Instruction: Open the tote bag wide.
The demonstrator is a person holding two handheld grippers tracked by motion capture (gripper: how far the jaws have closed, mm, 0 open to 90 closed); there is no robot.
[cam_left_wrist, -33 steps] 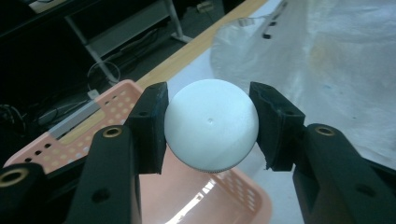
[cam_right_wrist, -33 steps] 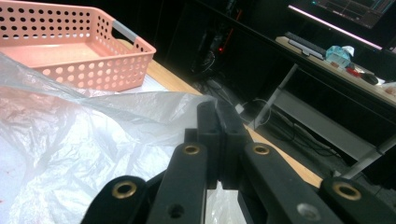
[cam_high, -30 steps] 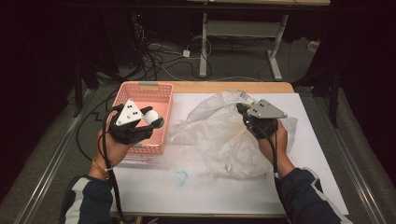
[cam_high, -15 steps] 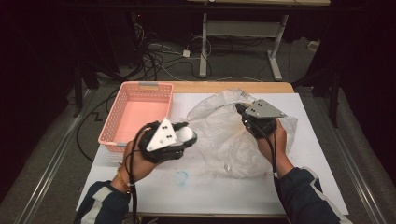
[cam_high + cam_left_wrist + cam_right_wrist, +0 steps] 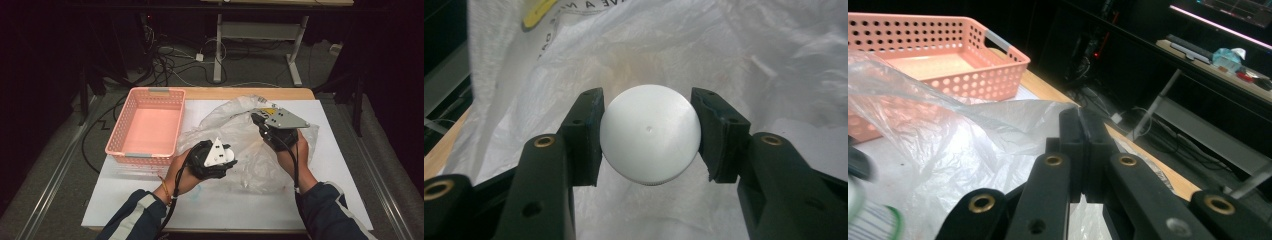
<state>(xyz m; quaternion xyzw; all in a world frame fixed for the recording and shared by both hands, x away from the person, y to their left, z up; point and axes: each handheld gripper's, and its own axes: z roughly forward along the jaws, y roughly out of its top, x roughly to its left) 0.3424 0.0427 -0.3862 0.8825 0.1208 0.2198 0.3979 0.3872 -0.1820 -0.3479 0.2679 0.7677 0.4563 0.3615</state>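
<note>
The round white plastic cap (image 5: 650, 134) is smooth with a soft satin sheen. The thin clear plastic bag (image 5: 260, 150) is crinkled and glossy. The pink perforated plastic basket (image 5: 150, 131) at far left looks matt. The left gripper (image 5: 650, 137) has matt black jaws with brass-coloured rivets. The white table sheet (image 5: 345, 170) is flat and matt.

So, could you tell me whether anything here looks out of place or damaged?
Nothing stands out. The left tool grips a white round thing squarely, the right tool pinches the plastic bag, and the pink basket sits level.
</note>
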